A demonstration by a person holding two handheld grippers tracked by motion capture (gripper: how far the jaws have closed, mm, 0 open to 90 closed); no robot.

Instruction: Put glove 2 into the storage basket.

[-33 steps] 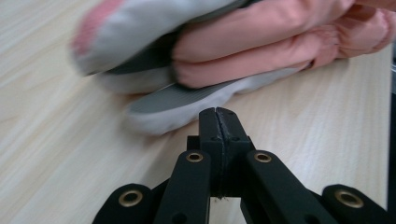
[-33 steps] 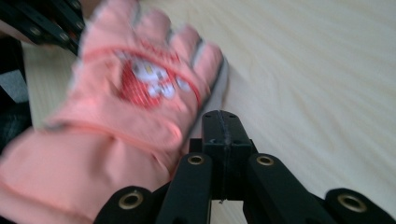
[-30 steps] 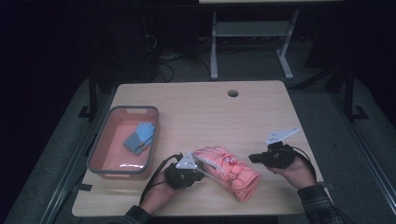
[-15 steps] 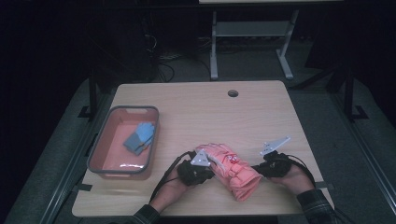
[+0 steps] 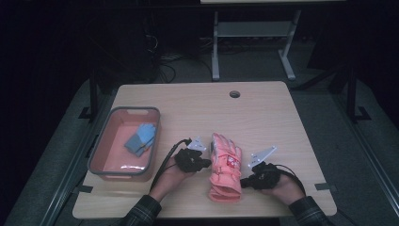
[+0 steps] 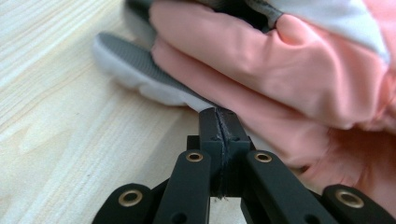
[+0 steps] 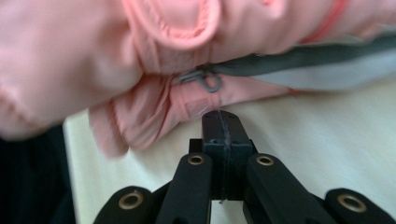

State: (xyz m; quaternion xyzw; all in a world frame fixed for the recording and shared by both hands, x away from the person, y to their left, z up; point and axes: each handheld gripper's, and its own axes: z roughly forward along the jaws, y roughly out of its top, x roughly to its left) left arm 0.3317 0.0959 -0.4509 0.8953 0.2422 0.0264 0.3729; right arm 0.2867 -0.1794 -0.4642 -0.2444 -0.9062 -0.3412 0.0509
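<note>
Glove [image 5: 225,172] lies on the table [image 5: 263,113], not yet in the bin [image 5: 96,155]; both grippers, left [image 5: 205,164] and right [image 5: 243,181], flank it clenched, holding nothing.

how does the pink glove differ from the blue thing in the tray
The pink glove lies on the bare table between the two hand-held grippers; the blue thing sits inside the grey-rimmed tray. The pink glove looks puffy and larger; the blue thing looks flat and smaller. Both lie still, gripped by nothing.
</note>
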